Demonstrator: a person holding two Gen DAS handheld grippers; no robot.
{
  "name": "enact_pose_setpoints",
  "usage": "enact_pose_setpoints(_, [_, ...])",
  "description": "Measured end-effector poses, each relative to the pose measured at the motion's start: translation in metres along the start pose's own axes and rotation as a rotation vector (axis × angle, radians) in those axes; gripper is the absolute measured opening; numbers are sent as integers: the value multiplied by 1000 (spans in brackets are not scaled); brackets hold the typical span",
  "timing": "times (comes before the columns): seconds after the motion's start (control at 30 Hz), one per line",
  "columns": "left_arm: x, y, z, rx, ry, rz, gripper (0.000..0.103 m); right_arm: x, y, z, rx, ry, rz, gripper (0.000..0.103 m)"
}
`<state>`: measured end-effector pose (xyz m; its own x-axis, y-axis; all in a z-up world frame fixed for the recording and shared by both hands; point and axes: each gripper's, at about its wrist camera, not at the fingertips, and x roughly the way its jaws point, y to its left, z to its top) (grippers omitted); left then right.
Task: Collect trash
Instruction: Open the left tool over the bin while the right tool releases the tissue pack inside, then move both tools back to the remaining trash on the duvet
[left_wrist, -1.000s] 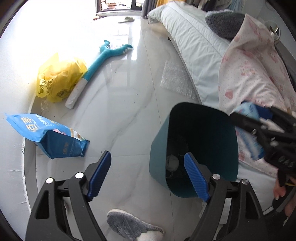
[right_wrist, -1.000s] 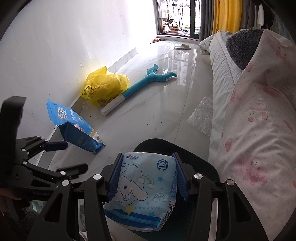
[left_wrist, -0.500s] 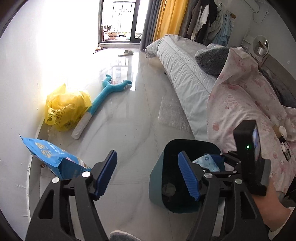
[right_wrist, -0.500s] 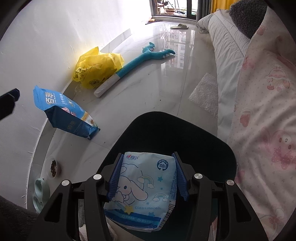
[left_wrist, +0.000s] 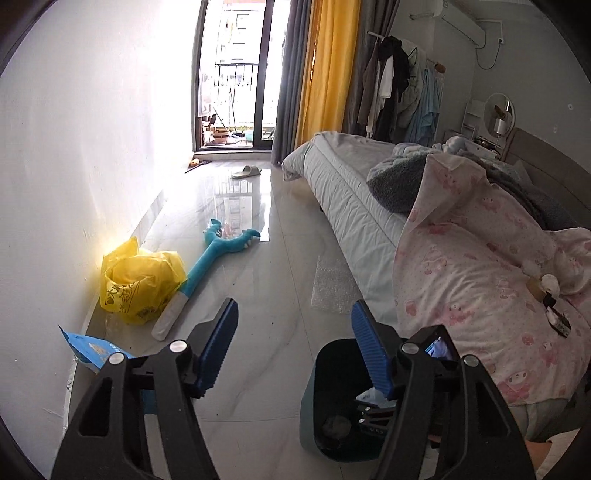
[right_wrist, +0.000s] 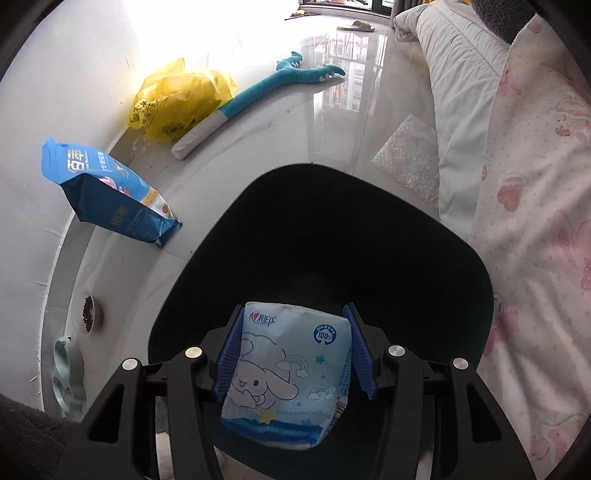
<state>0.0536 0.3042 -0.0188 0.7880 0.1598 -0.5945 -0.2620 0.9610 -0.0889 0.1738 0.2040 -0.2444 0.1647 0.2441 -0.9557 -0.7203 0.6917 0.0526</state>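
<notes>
My right gripper (right_wrist: 293, 314) points down into the mouth of the dark teal trash bin (right_wrist: 332, 229) and is shut on a light blue tissue pack (right_wrist: 291, 369) printed with a cartoon dog. The pack hangs inside the bin's rim. In the left wrist view the bin (left_wrist: 314, 402) stands at the lower right beside the bed. My left gripper (left_wrist: 293, 310) hovers above the floor to the left of the bin, its jaws closing with nothing between them. A yellow plastic bag (left_wrist: 142, 284), a blue food bag (right_wrist: 107, 195) and a sheet of bubble wrap (left_wrist: 332, 284) lie on the floor.
A teal plush stick (left_wrist: 207, 266) lies by the yellow bag along the white wall. The bed with a pink quilt (left_wrist: 480, 277) runs down the right side. Two pet bowls (right_wrist: 88, 314) sit by the wall. A slipper (left_wrist: 247, 171) lies near the balcony door.
My left gripper has risen and tipped up towards the room, and its jaws have narrowed. My right gripper has sunk with the tissue pack into the bin's mouth.
</notes>
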Motion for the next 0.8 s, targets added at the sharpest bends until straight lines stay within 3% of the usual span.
enact_pose_setpoints(0.13, [-7,-4,7,-4,-36,6,67,6,-2,-10,-10,36,-5,64])
enact_pose_setpoints(0.27, [-12,-13,16,-11,-82,11,67,-8,-6,-12,-18,-8,-5,72])
enact_pose_setpoints(0.57, [-9,-47,23,54,-111,-2,70,-70,-30,-11,2,-175,13,76])
enact_pose_setpoints(0.8, [8,-61,29,32,-66,0,74,-124,-52,-8,-2,-330,0,79])
